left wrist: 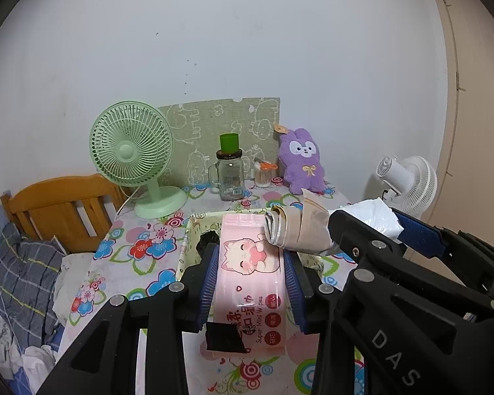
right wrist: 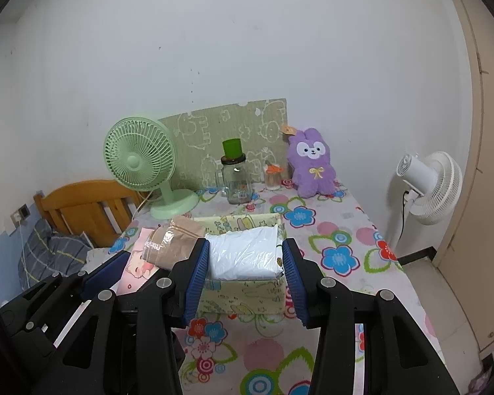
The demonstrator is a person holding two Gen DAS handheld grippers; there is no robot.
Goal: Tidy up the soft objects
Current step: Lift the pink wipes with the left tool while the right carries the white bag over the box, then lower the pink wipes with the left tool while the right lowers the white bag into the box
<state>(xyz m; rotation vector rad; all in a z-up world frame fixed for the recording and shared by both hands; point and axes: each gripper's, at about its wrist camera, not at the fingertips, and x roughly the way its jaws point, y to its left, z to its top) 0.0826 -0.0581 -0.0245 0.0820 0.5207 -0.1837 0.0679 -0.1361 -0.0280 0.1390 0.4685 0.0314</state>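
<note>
Left wrist view: pink wet-wipes pack (left wrist: 250, 283) pinched lengthwise in left gripper (left wrist: 251, 263), white plastic-wrapped pack (right wrist: 245, 251) clamped in right gripper (right wrist: 245, 253), both poised just above yellow fabric box (right wrist: 247, 293) on floral tablecloth (right wrist: 339, 256)

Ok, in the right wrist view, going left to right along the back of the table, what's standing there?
Green desk fan → glass jar with a green cup upside down on its lid → small clear container → purple plush bunny. Off the table, further right, stands a white fan.
</note>
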